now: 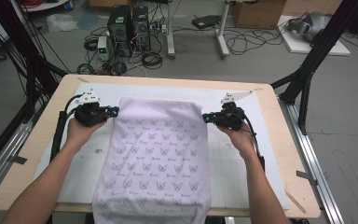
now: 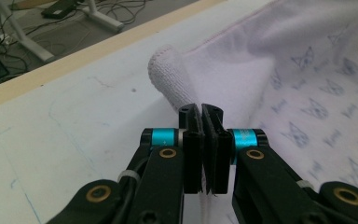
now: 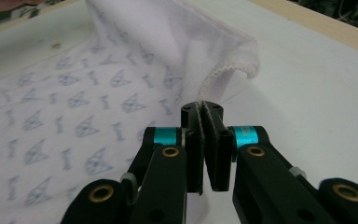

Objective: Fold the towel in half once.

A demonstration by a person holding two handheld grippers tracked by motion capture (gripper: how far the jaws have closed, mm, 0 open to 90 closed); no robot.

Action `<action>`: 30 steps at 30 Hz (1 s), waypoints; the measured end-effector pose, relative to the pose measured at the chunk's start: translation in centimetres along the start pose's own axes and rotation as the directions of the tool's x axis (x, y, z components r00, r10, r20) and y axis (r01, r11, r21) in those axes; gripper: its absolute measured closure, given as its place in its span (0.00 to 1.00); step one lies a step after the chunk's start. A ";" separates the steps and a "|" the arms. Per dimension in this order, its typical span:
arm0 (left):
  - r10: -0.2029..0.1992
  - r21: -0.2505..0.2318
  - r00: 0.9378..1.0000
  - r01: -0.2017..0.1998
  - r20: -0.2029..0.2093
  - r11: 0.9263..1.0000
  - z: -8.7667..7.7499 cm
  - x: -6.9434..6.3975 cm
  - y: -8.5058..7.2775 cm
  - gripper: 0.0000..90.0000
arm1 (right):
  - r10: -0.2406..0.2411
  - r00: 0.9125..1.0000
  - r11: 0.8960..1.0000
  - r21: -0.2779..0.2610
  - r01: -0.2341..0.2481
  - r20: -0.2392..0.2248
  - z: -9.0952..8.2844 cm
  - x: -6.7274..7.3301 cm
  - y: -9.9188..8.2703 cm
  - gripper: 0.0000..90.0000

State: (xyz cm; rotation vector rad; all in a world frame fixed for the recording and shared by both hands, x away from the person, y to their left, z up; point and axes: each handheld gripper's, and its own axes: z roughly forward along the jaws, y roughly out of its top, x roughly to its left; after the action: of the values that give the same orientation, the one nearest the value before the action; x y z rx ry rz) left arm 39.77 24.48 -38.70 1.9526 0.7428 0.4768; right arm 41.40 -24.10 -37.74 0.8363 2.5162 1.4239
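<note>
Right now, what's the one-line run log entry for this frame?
left tool: shut on towel edge | right tool: shut on towel edge | towel: far edge lifted, near end overhanging table

Pale lilac towel point(image 1: 156, 154) with blue cat-face print; black jaws; white mat point(image 1: 242, 163)

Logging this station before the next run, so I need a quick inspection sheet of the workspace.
Surface: wooden table with white mat, faint marks.
Job's things: pale towel with small blue prints, near end hanging over the table's front edge.
Clutter: nothing seen on the table.
Grippers: left gripper and right gripper each shut on a far towel edge.
Cables: one trails from each gripper.
Surroundings: computer towers, floor wires, cardboard box.
</note>
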 end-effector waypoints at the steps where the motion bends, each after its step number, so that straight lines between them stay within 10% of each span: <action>1: 0.002 -0.004 1.000 -0.002 0.011 1.000 -0.4 -0.4 -0.3 0.96 | -0.010 1.000 1.000 -0.003 0.010 -0.007 -0.2 0.5 -0.3 0.97; 11: -0.013 0.038 0.998 0.011 0.069 0.999 -3.5 -2.5 -5.2 0.94 | -0.023 0.998 0.996 0.083 0.027 -0.054 -1.7 4.1 -4.7 0.96; 13: -0.035 0.070 0.997 0.029 0.076 0.997 -3.6 -2.3 -5.8 0.82 | -0.021 0.999 0.997 0.074 0.024 -0.044 -2.1 4.4 -5.1 0.83; 24: -0.080 0.117 0.993 0.070 0.088 0.991 -1.9 -1.9 -3.7 0.51 | -0.013 1.000 0.998 0.063 0.012 0.012 -0.7 3.6 -3.2 0.58; 30: -0.100 0.148 0.988 0.082 0.119 0.986 0.0 -1.8 -3.9 0.64 | 0.033 0.999 0.992 0.122 -0.036 0.029 1.9 2.1 -3.9 0.55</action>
State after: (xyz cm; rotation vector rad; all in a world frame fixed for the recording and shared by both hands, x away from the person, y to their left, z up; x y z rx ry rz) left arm 37.30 24.69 -42.18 2.0501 0.8001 0.2477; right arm 38.79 -23.19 -41.68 0.9177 2.6031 1.2691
